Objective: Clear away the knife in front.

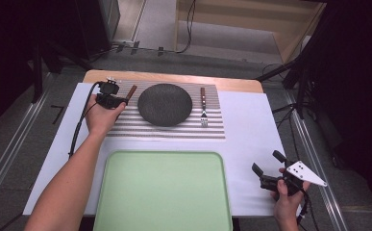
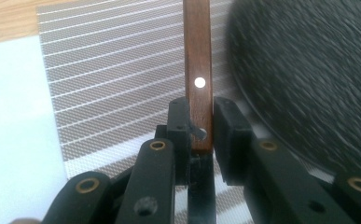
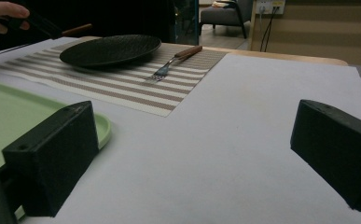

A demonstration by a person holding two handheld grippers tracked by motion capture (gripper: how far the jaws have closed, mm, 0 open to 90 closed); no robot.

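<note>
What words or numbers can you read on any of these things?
None can be read. The plate, fork, mat, green tray and the wooden handle in the left claw carry no writing. The grey plate on the right claw has only dots, no letters.

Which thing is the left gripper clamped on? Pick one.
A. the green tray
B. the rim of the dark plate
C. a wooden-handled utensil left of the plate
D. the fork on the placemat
C: the left gripper has its jaws closed on the wooden-handled utensil, beside the dark plate.
</note>
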